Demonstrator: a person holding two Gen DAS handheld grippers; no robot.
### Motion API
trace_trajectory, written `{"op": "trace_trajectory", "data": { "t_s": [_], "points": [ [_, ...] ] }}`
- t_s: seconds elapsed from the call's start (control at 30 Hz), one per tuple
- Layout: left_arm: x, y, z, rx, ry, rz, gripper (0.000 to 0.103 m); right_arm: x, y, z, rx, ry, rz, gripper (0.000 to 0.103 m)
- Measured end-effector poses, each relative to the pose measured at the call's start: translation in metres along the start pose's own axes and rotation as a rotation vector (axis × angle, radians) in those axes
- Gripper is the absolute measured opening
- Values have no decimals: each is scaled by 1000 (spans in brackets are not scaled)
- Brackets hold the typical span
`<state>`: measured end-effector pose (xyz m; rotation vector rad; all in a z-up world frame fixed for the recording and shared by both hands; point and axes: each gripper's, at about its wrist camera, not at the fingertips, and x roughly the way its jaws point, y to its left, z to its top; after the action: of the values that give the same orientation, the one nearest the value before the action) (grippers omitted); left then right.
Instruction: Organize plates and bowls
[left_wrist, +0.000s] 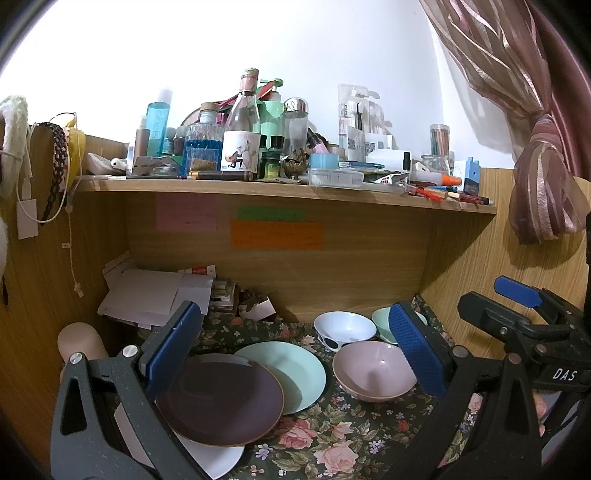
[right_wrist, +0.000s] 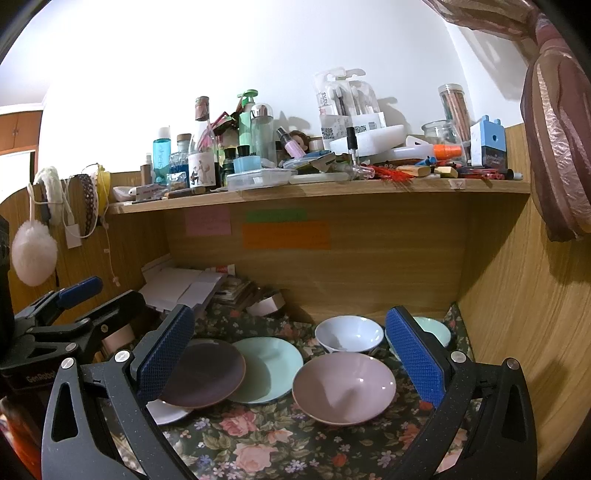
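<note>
Both grippers, left gripper (left_wrist: 295, 354) and right gripper (right_wrist: 291, 354), are held wide and empty, and the pink bowl (right_wrist: 344, 387) is framed squarely between the right jaws, nearer that hand.

I see a brown plate (left_wrist: 221, 398) overlapping mint (left_wrist: 291, 373) and white plates (left_wrist: 218, 459); pink (left_wrist: 373, 369), white (left_wrist: 343, 328), mint bowls (left_wrist: 382, 321) upright beside them

Both grippers: black speckled frames, silver screws, blue textured pads (left_wrist: 417, 350); right one (left_wrist: 532, 325) marked "DAS"
</note>
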<state>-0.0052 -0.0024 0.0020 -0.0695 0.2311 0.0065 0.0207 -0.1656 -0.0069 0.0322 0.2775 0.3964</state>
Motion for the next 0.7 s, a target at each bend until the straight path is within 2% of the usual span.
{"op": "trace_trajectory", "data": {
  "t_s": [0.33,0.7],
  "points": [
    [13,12,-9,-20,46,11,103,24,5,-8,8,67,18,103],
    [44,56,-43,-57,185,93,103,81,28,-40,-3,231,90,103]
  ]
}}
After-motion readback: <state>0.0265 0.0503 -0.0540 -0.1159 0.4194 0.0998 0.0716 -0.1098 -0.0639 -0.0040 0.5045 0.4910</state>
